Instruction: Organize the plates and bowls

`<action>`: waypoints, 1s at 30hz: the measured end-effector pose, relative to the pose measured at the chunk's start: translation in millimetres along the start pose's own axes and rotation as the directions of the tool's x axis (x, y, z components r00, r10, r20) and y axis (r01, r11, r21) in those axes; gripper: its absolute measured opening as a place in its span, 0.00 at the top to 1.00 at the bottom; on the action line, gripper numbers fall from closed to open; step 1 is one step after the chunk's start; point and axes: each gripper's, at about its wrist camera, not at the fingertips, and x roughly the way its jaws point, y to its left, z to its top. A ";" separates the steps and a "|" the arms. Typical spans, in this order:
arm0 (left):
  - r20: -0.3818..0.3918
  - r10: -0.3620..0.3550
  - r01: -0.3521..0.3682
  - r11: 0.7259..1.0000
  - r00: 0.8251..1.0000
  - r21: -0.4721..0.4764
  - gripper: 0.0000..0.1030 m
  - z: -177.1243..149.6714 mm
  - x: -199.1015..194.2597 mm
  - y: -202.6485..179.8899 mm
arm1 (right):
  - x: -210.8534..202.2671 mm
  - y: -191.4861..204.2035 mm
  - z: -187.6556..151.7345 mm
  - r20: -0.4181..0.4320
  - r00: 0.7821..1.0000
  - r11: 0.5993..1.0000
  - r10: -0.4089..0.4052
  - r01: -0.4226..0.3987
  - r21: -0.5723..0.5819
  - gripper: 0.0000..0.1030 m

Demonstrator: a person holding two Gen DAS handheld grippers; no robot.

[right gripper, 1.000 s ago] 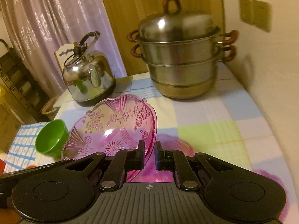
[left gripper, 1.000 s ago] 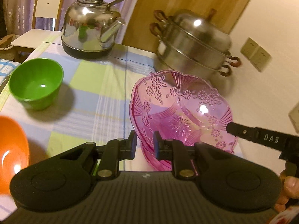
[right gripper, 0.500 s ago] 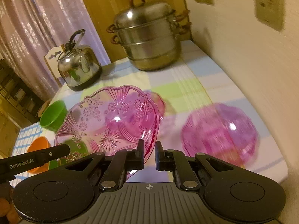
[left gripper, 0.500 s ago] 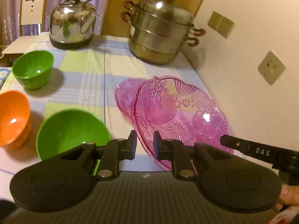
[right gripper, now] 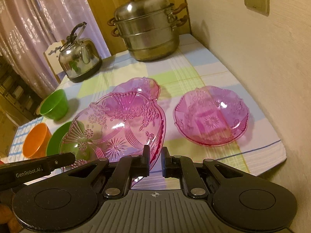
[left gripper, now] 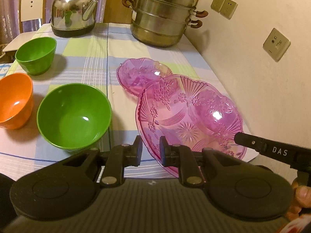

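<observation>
A large pink patterned glass plate [left gripper: 190, 112] hangs tilted over the checked tablecloth, held by both grippers. My left gripper [left gripper: 150, 149] is shut on its near left rim. My right gripper [right gripper: 155, 160] is shut on the opposite rim of the same plate [right gripper: 120, 124]; one of its fingers [left gripper: 252, 142] shows at the plate's right edge in the left wrist view. Just behind the held plate, a smaller pink dish [left gripper: 141, 73] lies on the cloth. To the right stands a pink glass bowl [right gripper: 210, 116]. On the left are a wide green bowl [left gripper: 73, 116], an orange bowl [left gripper: 13, 101] and a small green bowl [left gripper: 36, 55].
A steel steamer pot [left gripper: 161, 19] and a steel kettle [left gripper: 73, 13] stand at the far end of the table. The wall with sockets [left gripper: 277, 44] runs close along the right side. A white chair [left gripper: 32, 3] stands beyond the far left corner. The table's near edge [right gripper: 268, 165] is close.
Both grippers have carried the pink plate back towards the near end of the table. The pot and kettle have receded, and the bowls and the second pink bowl have come into view.
</observation>
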 end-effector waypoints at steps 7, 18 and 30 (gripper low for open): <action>0.005 0.012 -0.012 1.000 1.000 0.002 0.84 0.4 -2.6 1.1 | 2.5 2.0 0.4 -0.002 1.000 1.000 0.013 -0.013 -0.003 0.89; 0.003 0.024 -0.024 1.000 1.000 0.006 0.84 12.5 6.8 0.1 | 12.5 -0.8 9.4 -0.004 1.000 1.000 0.027 -0.027 -0.002 0.89; -0.005 0.048 -0.048 0.999 0.999 0.026 0.84 93.8 71.2 21.7 | 76.1 -1.9 75.2 0.007 0.999 0.999 0.036 -0.036 -0.006 0.89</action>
